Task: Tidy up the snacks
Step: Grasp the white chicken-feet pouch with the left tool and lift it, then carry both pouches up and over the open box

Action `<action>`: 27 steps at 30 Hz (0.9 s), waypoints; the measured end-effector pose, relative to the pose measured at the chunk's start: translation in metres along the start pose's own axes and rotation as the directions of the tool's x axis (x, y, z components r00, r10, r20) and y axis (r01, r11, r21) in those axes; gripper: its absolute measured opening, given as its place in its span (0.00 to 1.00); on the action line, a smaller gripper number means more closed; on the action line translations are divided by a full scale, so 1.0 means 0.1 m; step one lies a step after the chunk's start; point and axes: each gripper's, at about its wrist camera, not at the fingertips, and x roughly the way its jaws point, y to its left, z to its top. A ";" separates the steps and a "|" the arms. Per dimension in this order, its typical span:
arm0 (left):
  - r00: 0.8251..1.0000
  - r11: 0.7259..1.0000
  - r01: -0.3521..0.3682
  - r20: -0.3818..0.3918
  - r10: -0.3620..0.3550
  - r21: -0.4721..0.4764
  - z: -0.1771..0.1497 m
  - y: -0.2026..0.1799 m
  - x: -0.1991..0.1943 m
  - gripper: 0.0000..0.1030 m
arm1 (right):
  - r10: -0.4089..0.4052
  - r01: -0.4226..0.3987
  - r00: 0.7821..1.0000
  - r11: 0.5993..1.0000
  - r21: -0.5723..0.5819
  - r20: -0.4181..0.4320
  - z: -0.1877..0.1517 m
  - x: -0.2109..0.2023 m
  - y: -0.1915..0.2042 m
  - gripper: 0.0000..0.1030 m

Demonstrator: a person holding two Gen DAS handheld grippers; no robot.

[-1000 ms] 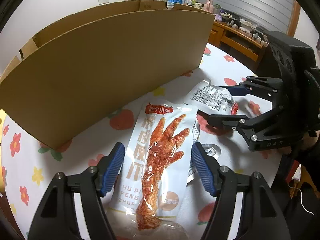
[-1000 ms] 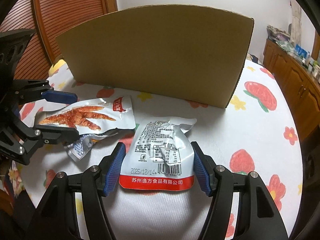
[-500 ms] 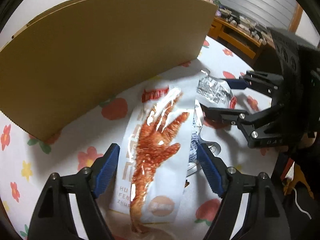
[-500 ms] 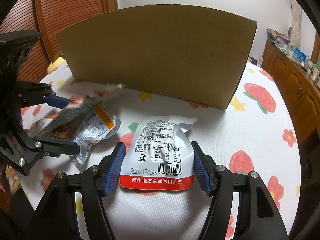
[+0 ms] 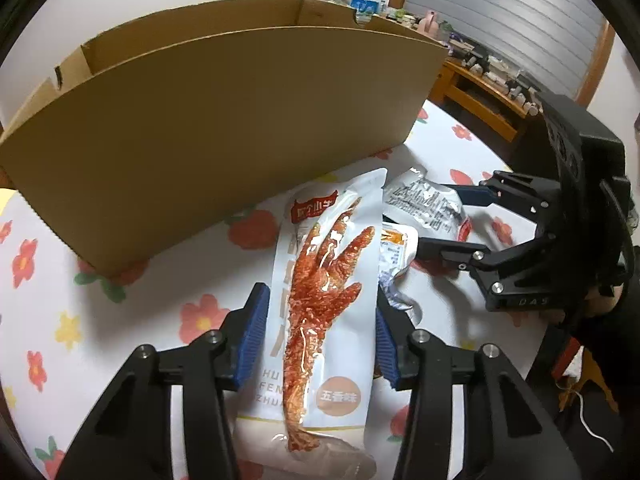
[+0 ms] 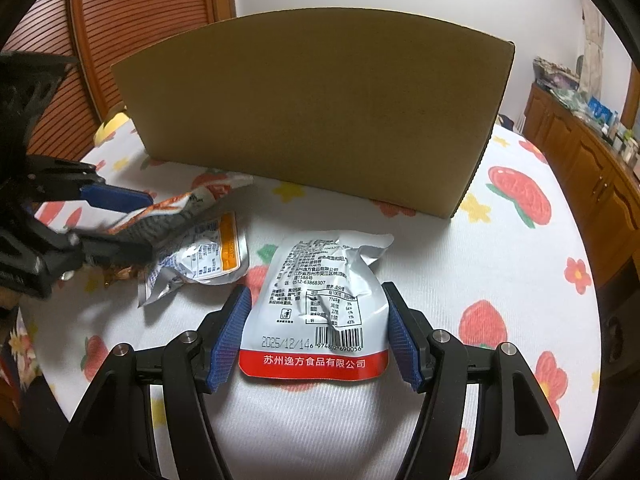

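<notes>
White chicken-foot snack packet [image 5: 324, 304], printed with a red claw, lifted and tilted above the table; silver red-banded pouch [image 6: 320, 304] lying flat, label up; crumpled orange-labelled silver packet [image 6: 200, 264] beside it; open cardboard box [image 6: 320, 112] upright behind.

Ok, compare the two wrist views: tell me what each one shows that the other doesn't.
Only the left wrist view shows the chicken-foot packet's printed front between the left gripper's pads, the cardboard box's open top, and a slatted shutter.

Only the right wrist view shows the silver pouch's barcode and date between the right gripper's pads, plus a wooden louvred door.

Both show the box, the floral tablecloth, all three packets and the opposite gripper.
</notes>
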 end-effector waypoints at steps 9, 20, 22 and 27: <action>1.000 0.999 -0.001 0.029 0.003 -0.037 -0.04 0.05 -0.04 0.41 | 0.004 -0.004 1.000 1.000 0.005 0.003 0.00 -0.01 -0.01 0.65; 0.994 0.999 -0.030 0.104 0.033 -0.035 0.00 -0.01 -0.31 0.42 | -0.003 0.003 1.000 1.000 0.015 0.030 0.01 -0.10 -0.01 0.64; 0.992 0.999 -0.035 0.124 0.039 -0.031 0.02 -0.04 -0.39 0.41 | -0.003 0.002 0.999 1.000 0.016 0.041 0.02 -0.14 -0.01 0.64; 0.983 0.999 -0.039 0.179 0.041 -0.017 0.10 -0.10 -0.59 0.42 | 0.003 -0.003 0.996 1.000 0.005 0.094 0.08 -0.38 0.02 0.64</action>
